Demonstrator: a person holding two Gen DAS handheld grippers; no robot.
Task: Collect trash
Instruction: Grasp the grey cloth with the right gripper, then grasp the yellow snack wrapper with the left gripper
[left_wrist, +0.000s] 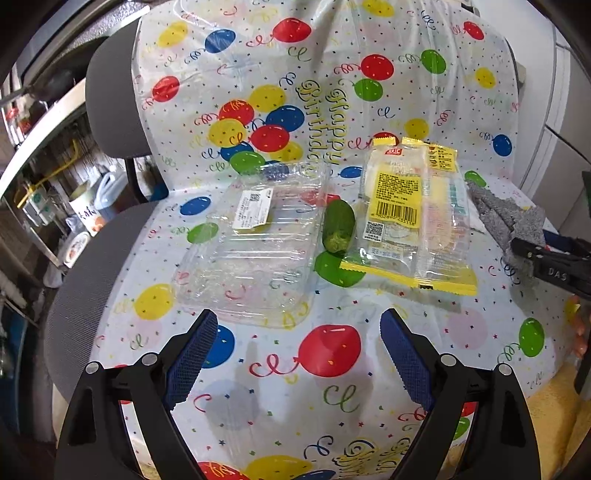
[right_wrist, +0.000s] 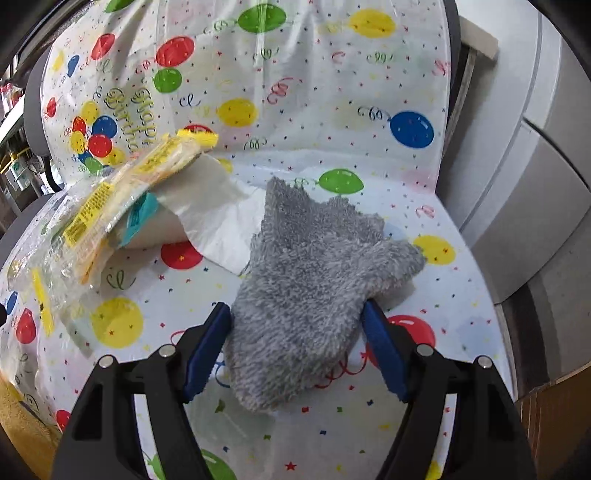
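Note:
A chair seat is covered by a balloon-print plastic sheet. On it lie a clear plastic clamshell box, a cucumber stub and a yellow-edged clear wrapper. My left gripper stands open just short of the box, nothing between its fingers. A grey fluffy cloth lies further right on the sheet. My right gripper straddles its near end, open, blue pads close against both sides of the cloth. The right gripper also shows at the right edge of the left wrist view.
A white paper sheet lies under the wrapper, beside the cloth. Grey cabinet fronts stand right of the chair, and a cardboard box sits low at the right. Cluttered shelves fill the left.

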